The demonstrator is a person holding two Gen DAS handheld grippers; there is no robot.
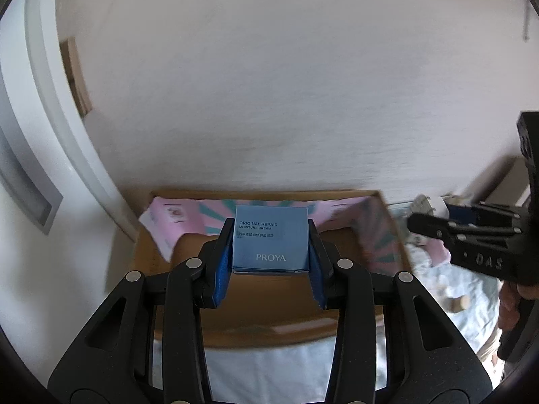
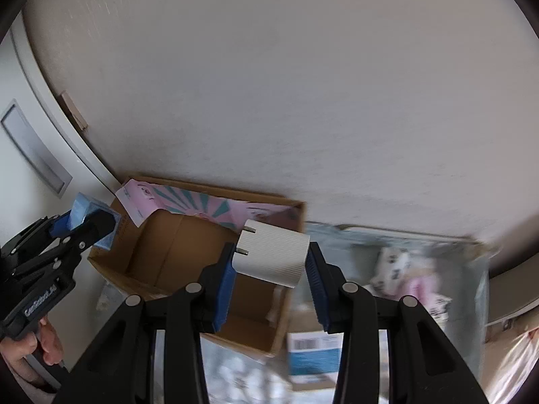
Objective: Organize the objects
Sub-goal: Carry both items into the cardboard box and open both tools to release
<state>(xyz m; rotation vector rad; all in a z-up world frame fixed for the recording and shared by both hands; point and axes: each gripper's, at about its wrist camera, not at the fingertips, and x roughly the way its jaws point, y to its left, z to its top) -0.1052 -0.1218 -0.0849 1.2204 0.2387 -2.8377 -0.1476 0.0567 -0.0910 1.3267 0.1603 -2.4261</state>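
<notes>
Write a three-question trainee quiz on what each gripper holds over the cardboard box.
1. True or false: the left gripper holds a blue cream box.
2. What does the right gripper hold? A) white plug adapter B) bottle C) nothing
3. Fill in: both items hang above an open ____ box.

Key: 1 true; 2 A; 3 cardboard.
</notes>
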